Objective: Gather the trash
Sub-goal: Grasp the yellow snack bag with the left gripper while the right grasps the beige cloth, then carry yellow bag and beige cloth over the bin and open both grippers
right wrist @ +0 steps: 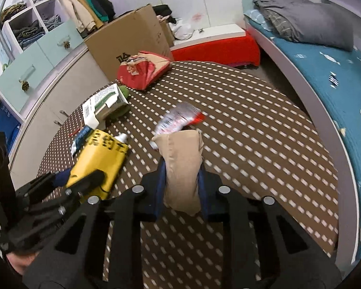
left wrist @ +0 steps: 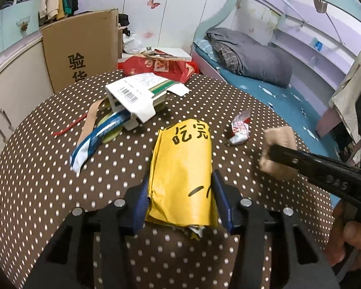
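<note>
Blue-padded left tongs (left wrist: 180, 200) clamp a yellow paper bag (left wrist: 183, 175) on the dotted table (left wrist: 48, 168); the right tongs (right wrist: 183, 187) pinch a tan wrapper (right wrist: 183, 168).

More trash lies beyond: a white carton (left wrist: 134, 96), a blue-and-white wrapper (left wrist: 93, 139), a crumpled red-and-white wrapper (left wrist: 239, 130). Thin paper could slip or tear if lifted fast. Motion blur smears the right view, and no bin is visible.

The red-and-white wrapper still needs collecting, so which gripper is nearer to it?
Right. The right gripper, shut on a tan packet, sits just short of the wrapper; the left gripper grips the yellow bag farther off.
</note>
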A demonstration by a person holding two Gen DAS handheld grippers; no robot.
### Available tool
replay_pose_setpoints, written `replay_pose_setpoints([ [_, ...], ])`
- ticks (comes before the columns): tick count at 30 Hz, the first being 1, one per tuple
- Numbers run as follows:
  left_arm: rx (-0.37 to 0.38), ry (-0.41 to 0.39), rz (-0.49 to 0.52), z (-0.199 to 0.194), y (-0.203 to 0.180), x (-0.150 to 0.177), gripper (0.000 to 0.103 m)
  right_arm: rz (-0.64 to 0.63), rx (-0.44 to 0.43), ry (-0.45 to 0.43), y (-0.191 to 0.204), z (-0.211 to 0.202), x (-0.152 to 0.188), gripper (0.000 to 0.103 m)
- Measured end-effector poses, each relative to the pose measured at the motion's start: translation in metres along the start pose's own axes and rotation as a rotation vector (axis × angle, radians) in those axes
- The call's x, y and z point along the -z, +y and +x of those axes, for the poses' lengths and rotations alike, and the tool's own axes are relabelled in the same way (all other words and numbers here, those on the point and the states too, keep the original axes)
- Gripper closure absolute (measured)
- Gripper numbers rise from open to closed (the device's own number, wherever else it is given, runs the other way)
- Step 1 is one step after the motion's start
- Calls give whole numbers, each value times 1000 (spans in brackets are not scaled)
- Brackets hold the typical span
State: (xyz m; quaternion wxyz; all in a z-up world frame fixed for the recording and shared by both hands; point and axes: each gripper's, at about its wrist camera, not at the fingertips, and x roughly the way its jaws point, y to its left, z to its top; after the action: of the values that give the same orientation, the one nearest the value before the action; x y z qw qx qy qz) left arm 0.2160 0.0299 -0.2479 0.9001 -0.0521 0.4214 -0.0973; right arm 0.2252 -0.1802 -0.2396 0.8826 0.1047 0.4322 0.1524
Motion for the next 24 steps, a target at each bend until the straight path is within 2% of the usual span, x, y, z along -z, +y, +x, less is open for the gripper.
replay_pose_setpoints([
  [5, 14, -5, -16, -15, -6, 14, 57, 55, 11, -29, -20, -28, 16, 79],
  [12, 33, -30, -8, -38, -23, 28, 58, 60, 16, -78, -29, -59, 22, 79],
  [24, 111, -116, 61, -72, -78, 4, 58, 72, 42, -242, -53, -127, 11, 79],
])
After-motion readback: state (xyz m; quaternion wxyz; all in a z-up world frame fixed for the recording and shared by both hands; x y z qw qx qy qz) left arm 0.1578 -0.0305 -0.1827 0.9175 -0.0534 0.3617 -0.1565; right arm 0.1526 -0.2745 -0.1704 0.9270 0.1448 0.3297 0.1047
